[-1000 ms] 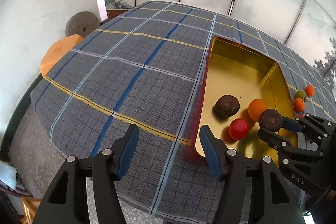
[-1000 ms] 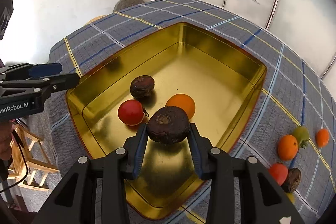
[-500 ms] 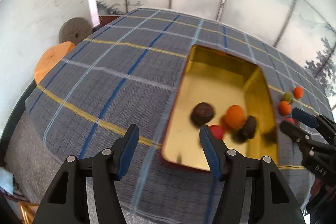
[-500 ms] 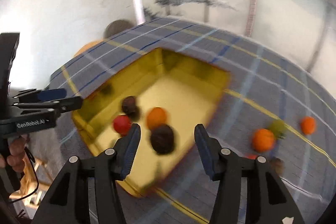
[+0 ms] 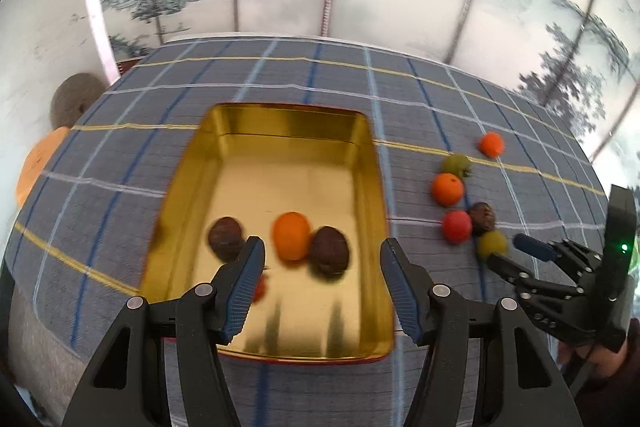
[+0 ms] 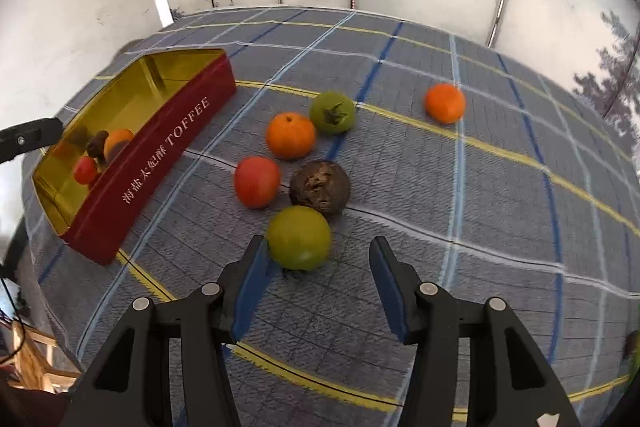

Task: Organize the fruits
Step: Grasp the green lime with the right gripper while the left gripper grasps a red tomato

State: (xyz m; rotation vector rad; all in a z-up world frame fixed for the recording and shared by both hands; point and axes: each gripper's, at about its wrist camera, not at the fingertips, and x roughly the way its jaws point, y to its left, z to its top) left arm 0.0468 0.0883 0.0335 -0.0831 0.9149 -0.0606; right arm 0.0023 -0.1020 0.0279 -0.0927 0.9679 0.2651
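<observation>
Fruits lie loose on the checked cloth (image 6: pixel 500 187) beside the toffee tin (image 6: pixel 160 147), so the wide-open, empty right gripper (image 6: pixel 316 279) should slide gently around the nearest green tomato (image 6: pixel 299 237) before squeezing.

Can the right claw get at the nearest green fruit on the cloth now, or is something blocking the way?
Probably yes. The right claw is open and the green fruit lies just ahead, close to its left finger. Only the brown fruit sits close behind it; nothing lies between.
</observation>
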